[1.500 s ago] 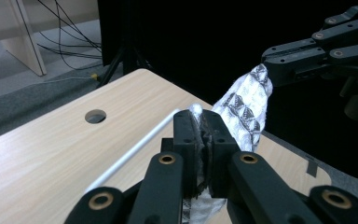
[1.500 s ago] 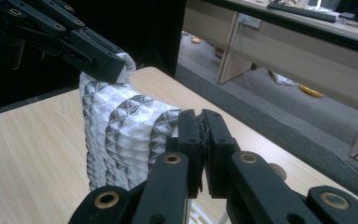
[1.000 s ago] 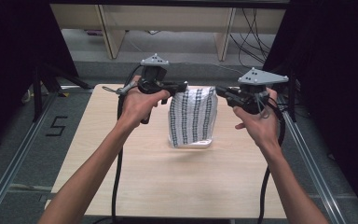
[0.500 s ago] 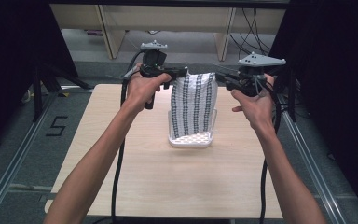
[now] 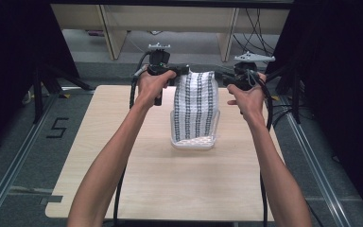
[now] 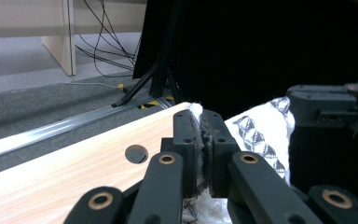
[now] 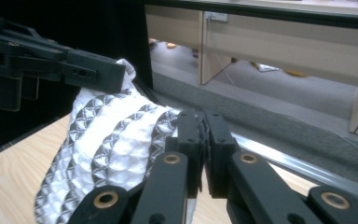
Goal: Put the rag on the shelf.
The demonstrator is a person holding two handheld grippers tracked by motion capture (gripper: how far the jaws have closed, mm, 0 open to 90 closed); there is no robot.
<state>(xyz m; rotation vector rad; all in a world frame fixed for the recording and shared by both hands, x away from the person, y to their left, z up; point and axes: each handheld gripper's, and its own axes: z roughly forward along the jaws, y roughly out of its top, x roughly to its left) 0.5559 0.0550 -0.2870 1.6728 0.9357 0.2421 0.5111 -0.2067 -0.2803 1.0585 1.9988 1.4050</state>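
A white cloth with dark patterned stripes (image 5: pixel 196 106) hangs stretched between both grippers above the wooden table (image 5: pixel 123 156). Its lower end rests in a small clear container (image 5: pixel 194 141) at the table's middle. My left gripper (image 5: pixel 182 72) is shut on the cloth's top left corner; in the left gripper view the jaws pinch the cloth (image 6: pixel 261 135) tight at the left gripper (image 6: pixel 201 135). My right gripper (image 5: pixel 220 76) is shut on the top right corner; in the right gripper view the cloth (image 7: pixel 112 144) drapes away from the right gripper (image 7: pixel 200 135) toward the other gripper (image 7: pixel 51 58).
The table has a round hole (image 6: pixel 136 153) near its far edge. Metal rails (image 5: pixel 9 175) run along the floor on both sides. Black stands and cables (image 5: pixel 260 28) sit behind the table, with wooden furniture legs (image 5: pixel 106 28) farther back.
Both grippers have lifted the cloth higher and moved it away from the person. The cloth now hangs longer and straighter, with its bottom in the container.
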